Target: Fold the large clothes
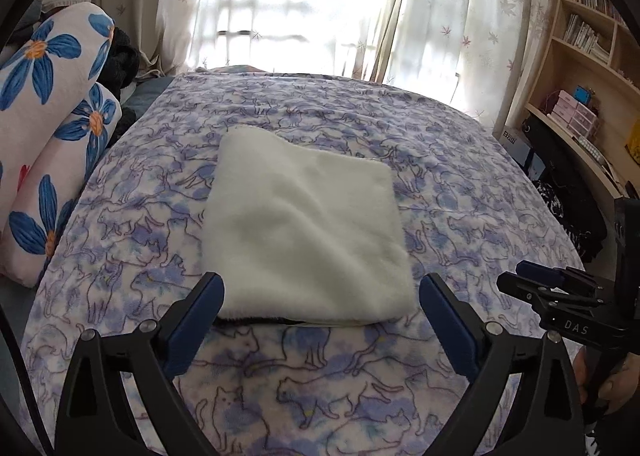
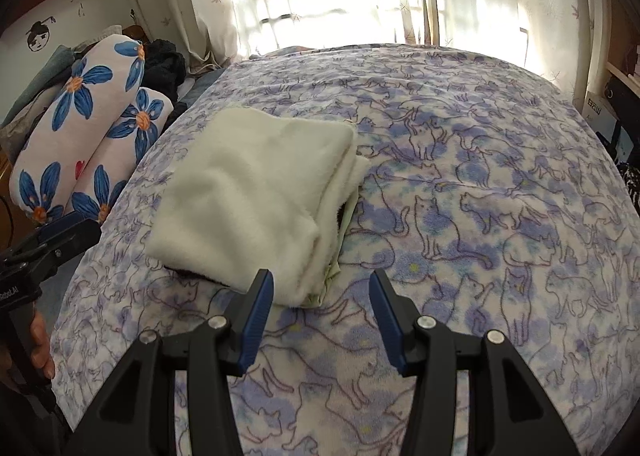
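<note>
Both tongs hang above the bed, and nothing lies between their blue pads. Left tongs [image 1: 320,320] are spread wide, their tips framing the near edge of the folded white garment [image 1: 308,232] without touching it. Right tongs [image 2: 322,312] stand partly spread, just off the garment's [image 2: 256,200] near right corner and clear of the cloth.

That garment, a fluffy white piece folded into a thick, roughly square stack, rests on the bed's cat-print blanket [image 1: 460,224]; a dark strip shows under its near edge. Left of the garment, at the blanket's border, lie two rolled cushions with blue flowers [image 1: 52,136], with dark clothing heaped behind them. Beyond the garment, sheer curtains [image 1: 288,4] glow with daylight. Right of the garment, past the bed's side, stands a wooden bookshelf [image 1: 592,36]. A hand [image 2: 40,340] grips the left tool's handle.
</note>
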A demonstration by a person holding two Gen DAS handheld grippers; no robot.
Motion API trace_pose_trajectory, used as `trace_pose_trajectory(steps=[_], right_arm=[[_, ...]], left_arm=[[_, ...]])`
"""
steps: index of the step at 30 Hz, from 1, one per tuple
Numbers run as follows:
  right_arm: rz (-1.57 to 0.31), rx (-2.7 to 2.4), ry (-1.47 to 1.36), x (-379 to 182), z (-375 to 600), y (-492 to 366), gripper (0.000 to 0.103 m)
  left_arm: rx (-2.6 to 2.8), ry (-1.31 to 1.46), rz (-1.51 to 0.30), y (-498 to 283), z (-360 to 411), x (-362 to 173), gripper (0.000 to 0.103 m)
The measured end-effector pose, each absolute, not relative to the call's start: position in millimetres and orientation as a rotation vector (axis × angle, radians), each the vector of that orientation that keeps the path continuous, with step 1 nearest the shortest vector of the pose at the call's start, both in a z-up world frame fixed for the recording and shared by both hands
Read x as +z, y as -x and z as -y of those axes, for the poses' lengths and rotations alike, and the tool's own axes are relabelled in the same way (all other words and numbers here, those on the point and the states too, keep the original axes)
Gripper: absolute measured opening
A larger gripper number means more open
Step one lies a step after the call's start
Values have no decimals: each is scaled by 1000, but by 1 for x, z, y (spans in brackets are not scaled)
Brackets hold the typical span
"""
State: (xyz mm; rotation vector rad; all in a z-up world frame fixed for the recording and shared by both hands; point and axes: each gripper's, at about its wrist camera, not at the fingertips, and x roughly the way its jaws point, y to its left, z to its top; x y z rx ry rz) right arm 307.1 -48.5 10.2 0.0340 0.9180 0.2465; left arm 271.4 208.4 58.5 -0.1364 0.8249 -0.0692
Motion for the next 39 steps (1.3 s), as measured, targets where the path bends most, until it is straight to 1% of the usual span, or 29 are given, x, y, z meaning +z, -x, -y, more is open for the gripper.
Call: trace_pose_trajectory(steps=[1, 6, 11, 17, 24, 31, 39], right_arm=[[-915, 242, -24, 16, 50, -297, 54], [-887, 236, 3, 40, 65, -241, 61], [-887, 241, -3, 42, 83, -186, 63], [-917, 197, -25, 26, 103, -127, 63], [-934, 132, -40, -3, 113, -69, 64], [-952, 109, -100, -22, 117, -29, 64], [-937, 78, -75, -26, 116, -11, 65]], left_arm=[[-72, 140, -828, -263, -205, 65, 102], [-91, 179, -810, -213, -187, 86, 102], [-98, 166, -816, -158, -159, 88, 102], [-51, 157, -856, -91, -125, 63, 102], [75, 124, -852, -24, -91, 30, 102], [168, 117, -900, 4, -72, 9, 102], [175, 69, -906, 14, -53, 9, 102]])
